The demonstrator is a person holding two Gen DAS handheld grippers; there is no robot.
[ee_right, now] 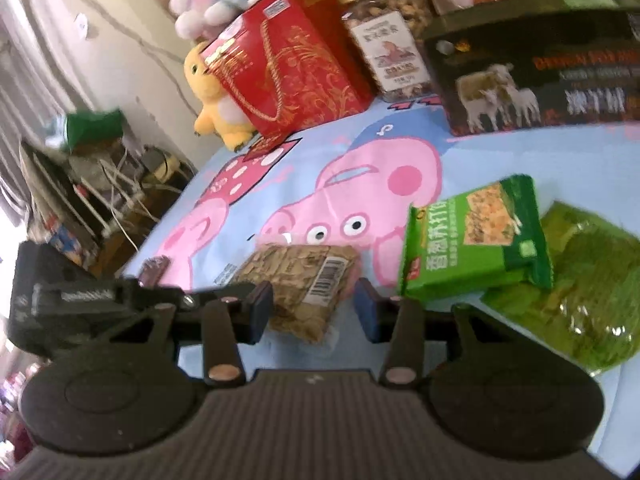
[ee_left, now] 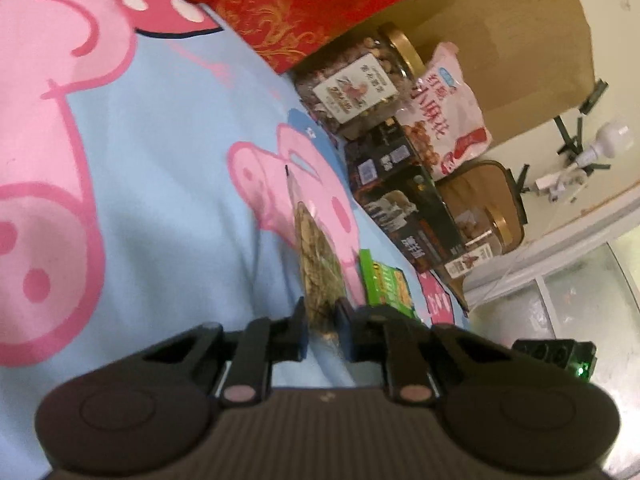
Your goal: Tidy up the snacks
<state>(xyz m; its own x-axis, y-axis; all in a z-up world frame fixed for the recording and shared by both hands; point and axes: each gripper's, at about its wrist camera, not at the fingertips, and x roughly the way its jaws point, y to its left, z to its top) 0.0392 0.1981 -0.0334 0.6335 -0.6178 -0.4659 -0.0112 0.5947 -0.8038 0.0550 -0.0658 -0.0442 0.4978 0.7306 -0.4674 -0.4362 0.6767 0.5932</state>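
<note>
While the clear packet of seeds (ee_left: 316,264) is pinched edge-on between the closed-in fingers of the left gripper (ee_left: 322,316), the same packet appears flat in the right wrist view (ee_right: 304,288), lying between the spread fingers of the right gripper (ee_right: 314,308), which is not clamped on it; whether either pad touches it cannot be told. The packet sits low over the blue cartoon-pig cloth (ee_left: 168,152), near the front edge of the surface, and whether it rests on the cloth or is lifted just off it is not clear.

Just beside the packet lies a green cracker bag (ee_right: 476,240), which overlaps a second, paler green bag (ee_right: 580,288). Neither is gripped.

Farther back, a row of goods stands along the rear of the cloth: a red gift box (ee_right: 288,64), a gold-lidded jar of nuts (ee_right: 392,40), a dark box printed with sheep (ee_right: 536,76), and a pink-and-white bag of twists (ee_left: 444,116) leaning behind. Plush toys (ee_right: 216,96) sit beyond the red box.

As a judgement, the task is partly done: the larger items look already lined up at the back, while the seed packet and both green bags remain loose at the front and still need places.
</note>
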